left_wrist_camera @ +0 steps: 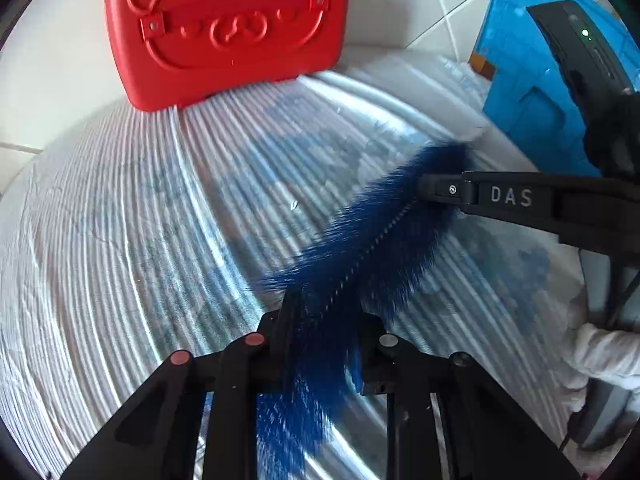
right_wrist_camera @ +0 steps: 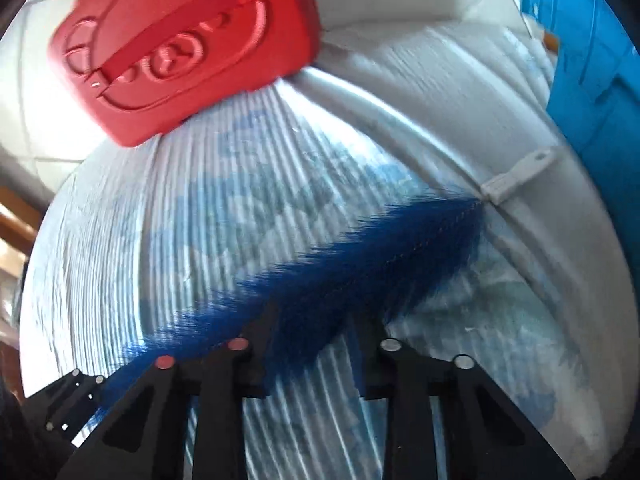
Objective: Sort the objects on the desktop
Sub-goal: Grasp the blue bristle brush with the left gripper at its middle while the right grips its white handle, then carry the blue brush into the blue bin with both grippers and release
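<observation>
A long blue bottle brush with a twisted wire core lies slantwise over a ribbed white-and-blue mat. My left gripper is shut on its bristles near one end. Further along the brush, my right gripper, black and marked "DAS", comes in from the right with its tip in the bristles. In the right wrist view the brush passes between the right gripper's fingers, which are shut on the bristles. The brush's white handle sticks out at the upper right. The left gripper shows at the lower left.
A red moulded case with a bear face stands at the mat's far edge. A blue plastic box stands at the far right. White tiles surround the mat. A person's white sleeve is at the right edge.
</observation>
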`<state>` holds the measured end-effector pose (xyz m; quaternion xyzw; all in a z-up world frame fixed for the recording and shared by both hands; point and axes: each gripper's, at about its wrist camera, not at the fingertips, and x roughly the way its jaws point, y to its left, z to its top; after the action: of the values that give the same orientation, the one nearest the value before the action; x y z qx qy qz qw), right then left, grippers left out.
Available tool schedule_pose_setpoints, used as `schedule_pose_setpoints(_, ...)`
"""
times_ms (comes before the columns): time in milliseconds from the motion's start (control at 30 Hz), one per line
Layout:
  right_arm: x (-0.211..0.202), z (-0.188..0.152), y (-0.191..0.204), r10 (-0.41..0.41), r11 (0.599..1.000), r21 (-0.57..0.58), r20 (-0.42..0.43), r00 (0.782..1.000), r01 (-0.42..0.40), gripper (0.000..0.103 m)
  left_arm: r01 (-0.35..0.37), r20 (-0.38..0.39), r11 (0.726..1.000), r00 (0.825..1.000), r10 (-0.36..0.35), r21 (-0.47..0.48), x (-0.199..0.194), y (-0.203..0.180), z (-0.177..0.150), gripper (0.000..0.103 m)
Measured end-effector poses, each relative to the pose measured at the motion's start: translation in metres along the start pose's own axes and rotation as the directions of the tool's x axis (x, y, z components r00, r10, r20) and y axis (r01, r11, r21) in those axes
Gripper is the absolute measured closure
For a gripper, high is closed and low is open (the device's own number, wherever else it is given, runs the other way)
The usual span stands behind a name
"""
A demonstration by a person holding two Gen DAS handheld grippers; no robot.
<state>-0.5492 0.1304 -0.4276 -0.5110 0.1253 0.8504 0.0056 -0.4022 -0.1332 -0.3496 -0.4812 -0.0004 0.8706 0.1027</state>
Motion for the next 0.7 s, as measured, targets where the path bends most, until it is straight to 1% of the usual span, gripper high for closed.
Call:
schedule_pose_setpoints(33,-0.009,0.000,0.002,0.015,1.000,-0.001,0.022,1.000,-0.015,0.096,-0.006,0.014,1.000,1.000,0.006,0.006,-0.010,-0.002,0.001,0.084)
schedule_pose_setpoints(133,-0.029,0.003,0.009,0.055,0.998,-0.022,0.039,0.998,-0.054,0.099,-0.001,0.033,1.000,0.999,0.001,0.002,-0.033,-0.007,0.001,0.085)
schedule_pose_setpoints(267,-0.054,-0.003,0.009,0.128,0.992,-0.001,0.043,0.991,-0.128,0.100,-0.003,0.048,1.000,0.999,0.003,0.000,-0.061,-0.011,-0.011,0.086)
schedule_pose_setpoints(367,-0.072,-0.012,0.016,0.142,0.990,-0.030,0.053,0.988,-0.141,0.100,-0.013,0.067,1.000,0.998,0.014,-0.005,-0.082,-0.017,-0.020,0.086)
schedule_pose_setpoints(467,-0.094,-0.022,0.026,0.154,0.987,-0.064,0.083,0.985,-0.149,0.101,-0.029,0.106,1.000,0.994,0.029,-0.003,-0.108,-0.024,-0.028,0.086)
schedule_pose_setpoints(567,-0.126,-0.027,0.034,0.165,0.983,-0.103,0.133,0.977,-0.152,0.101,-0.038,0.170,0.999,0.985,0.037,0.002,-0.142,-0.031,-0.029,0.086)
schedule_pose_setpoints(700,-0.182,-0.028,0.044,0.187,0.977,-0.143,0.222,0.957,-0.158,0.101,-0.054,0.267,0.998,0.963,0.046,0.022,-0.198,-0.047,-0.022,0.086)
